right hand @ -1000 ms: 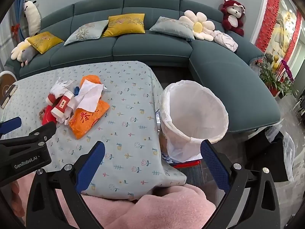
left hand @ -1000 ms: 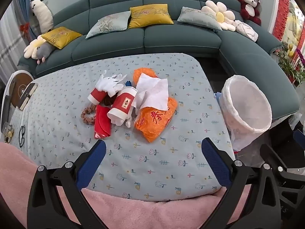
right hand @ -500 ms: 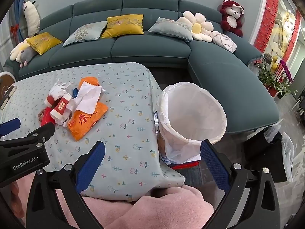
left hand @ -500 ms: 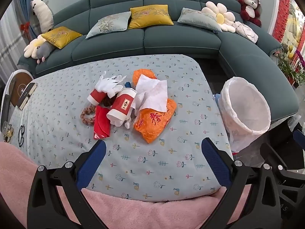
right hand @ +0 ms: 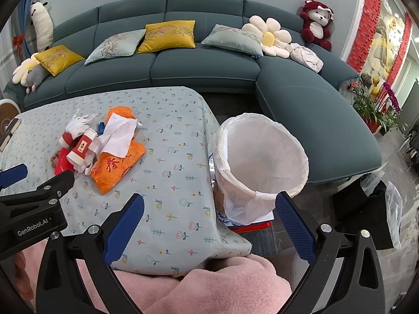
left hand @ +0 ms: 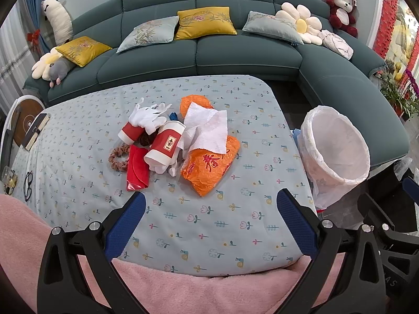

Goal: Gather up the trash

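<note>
A pile of trash lies mid-table: an orange plastic bag, a white paper towel on it, a red-and-white paper cup on its side, a second red cup under crumpled white tissue, a red packet and a brown scrunchie. The pile also shows in the right wrist view. A bin lined with a white bag stands off the table's right edge. My left gripper is open and empty, short of the pile. My right gripper is open and empty, near the table corner and bin.
The table carries a flowered blue cloth. Glasses, a glass and a notebook lie at its left. A teal sofa with cushions and plush toys wraps behind. A pink blanket is in front.
Both views have shifted slightly; the pile and bin sit a little farther off. Nothing on the table has moved and both grippers stay open.
</note>
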`<action>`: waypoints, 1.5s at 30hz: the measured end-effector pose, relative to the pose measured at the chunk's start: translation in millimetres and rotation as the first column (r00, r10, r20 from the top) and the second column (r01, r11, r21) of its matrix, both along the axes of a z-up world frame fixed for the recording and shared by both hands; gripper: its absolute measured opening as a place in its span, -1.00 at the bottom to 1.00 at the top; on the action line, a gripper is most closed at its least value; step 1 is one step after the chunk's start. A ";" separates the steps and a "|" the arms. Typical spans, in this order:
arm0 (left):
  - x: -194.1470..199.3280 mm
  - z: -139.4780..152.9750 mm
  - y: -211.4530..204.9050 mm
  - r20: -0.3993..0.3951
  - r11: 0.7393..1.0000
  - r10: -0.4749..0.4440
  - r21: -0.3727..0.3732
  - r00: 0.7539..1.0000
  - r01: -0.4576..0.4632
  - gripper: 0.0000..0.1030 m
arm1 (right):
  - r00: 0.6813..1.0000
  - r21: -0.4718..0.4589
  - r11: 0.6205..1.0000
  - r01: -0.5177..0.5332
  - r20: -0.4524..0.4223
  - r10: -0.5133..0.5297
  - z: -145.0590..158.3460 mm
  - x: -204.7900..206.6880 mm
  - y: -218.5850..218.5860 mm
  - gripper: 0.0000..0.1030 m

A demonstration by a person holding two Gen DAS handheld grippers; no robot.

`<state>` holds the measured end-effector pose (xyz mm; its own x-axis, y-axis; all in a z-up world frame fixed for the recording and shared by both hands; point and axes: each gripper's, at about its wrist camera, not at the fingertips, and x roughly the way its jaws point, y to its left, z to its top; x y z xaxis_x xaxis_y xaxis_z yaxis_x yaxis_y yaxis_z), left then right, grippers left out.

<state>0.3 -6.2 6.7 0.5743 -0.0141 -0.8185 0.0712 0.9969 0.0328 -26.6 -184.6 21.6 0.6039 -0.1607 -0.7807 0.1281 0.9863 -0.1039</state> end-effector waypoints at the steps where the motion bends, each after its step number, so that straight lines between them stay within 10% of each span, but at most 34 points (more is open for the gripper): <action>1: 0.2 0.4 -0.8 0.000 1.000 0.000 0.000 1.000 0.000 0.85 | 1.000 0.000 1.000 0.000 0.000 0.000 -0.6 0.1 0.9 0.87; 45: 0.1 -0.2 -0.1 0.000 1.000 0.002 -0.004 1.000 -0.002 0.85 | 1.000 -0.004 1.000 0.002 0.009 -0.002 0.6 1.8 2.9 0.87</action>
